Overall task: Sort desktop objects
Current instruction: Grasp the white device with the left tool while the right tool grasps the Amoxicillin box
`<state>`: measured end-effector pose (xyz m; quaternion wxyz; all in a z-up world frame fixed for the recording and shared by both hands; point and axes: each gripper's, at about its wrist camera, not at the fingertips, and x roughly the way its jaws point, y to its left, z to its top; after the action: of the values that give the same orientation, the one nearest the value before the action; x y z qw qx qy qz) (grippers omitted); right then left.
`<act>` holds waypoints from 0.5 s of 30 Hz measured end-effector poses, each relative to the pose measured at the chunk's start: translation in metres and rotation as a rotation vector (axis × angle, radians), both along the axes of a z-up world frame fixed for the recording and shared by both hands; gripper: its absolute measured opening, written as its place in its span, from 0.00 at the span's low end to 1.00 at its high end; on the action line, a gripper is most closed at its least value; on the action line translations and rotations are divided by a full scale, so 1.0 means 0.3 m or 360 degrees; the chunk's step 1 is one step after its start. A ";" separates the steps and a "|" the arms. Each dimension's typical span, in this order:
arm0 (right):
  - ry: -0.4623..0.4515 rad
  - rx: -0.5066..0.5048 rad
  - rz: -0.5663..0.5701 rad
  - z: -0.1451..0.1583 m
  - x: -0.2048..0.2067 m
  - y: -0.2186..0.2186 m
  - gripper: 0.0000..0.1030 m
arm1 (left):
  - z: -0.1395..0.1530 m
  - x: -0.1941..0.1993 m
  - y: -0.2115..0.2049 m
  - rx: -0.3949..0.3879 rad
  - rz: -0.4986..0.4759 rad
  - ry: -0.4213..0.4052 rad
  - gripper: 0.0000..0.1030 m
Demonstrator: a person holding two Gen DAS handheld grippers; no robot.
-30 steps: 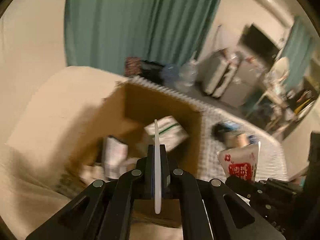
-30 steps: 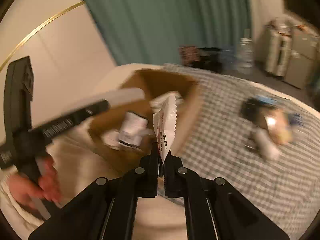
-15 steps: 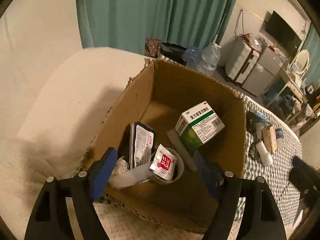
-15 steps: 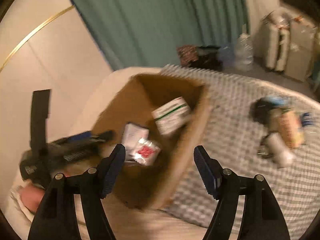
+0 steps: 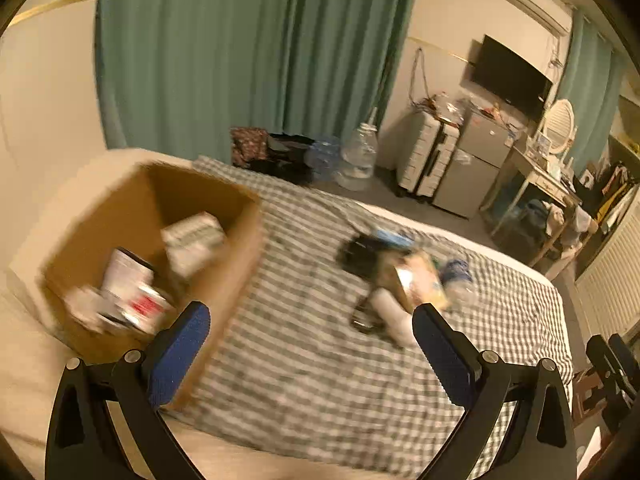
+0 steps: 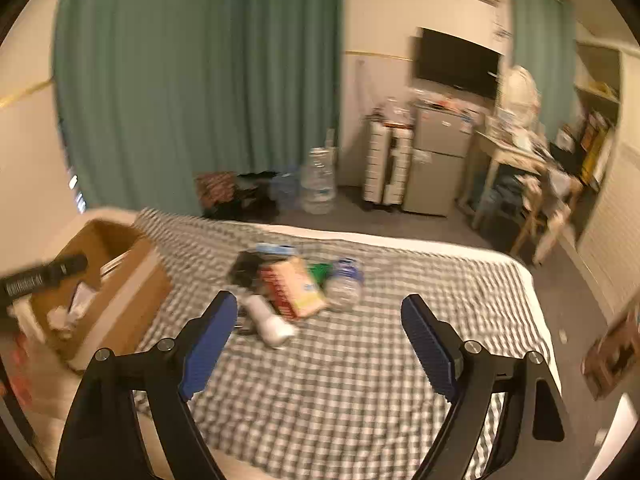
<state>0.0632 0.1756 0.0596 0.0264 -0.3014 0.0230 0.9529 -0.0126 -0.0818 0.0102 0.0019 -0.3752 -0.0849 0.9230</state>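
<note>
Both grippers, left [image 5: 310, 354] and right [image 6: 316, 340], jaws just spread, empty; the pile [image 6: 296, 288] lies ahead, right of the cardboard box [image 6: 120, 280], right gripper nearer.

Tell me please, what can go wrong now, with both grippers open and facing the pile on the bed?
1. The pile is crowded: closing on the white bottle may also pinch the orange packet beside it.
2. The clear bottle lies on its side and could roll on the soft checked cover.
3. The cardboard box already looks full.
</note>
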 end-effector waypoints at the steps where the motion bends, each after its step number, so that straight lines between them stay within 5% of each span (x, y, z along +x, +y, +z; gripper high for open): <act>1: -0.0002 -0.0035 -0.0016 -0.033 -0.002 0.042 0.82 | -0.036 -0.005 0.050 -0.0002 -0.0010 -0.0011 1.00; 7: -0.0175 -0.0085 -0.0049 -0.264 -0.104 0.206 0.82 | -0.342 -0.123 0.287 -0.0076 0.0015 -0.0228 1.00; 15: -0.0282 -0.0315 0.0016 -0.484 -0.224 0.309 0.82 | -0.608 -0.352 0.352 0.0221 0.0079 -0.0421 0.98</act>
<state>-0.0041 0.2684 -0.0857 -0.0062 -0.3856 0.1130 0.9157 -0.1183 0.0237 -0.1722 -0.0063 -0.4903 -0.1573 0.8572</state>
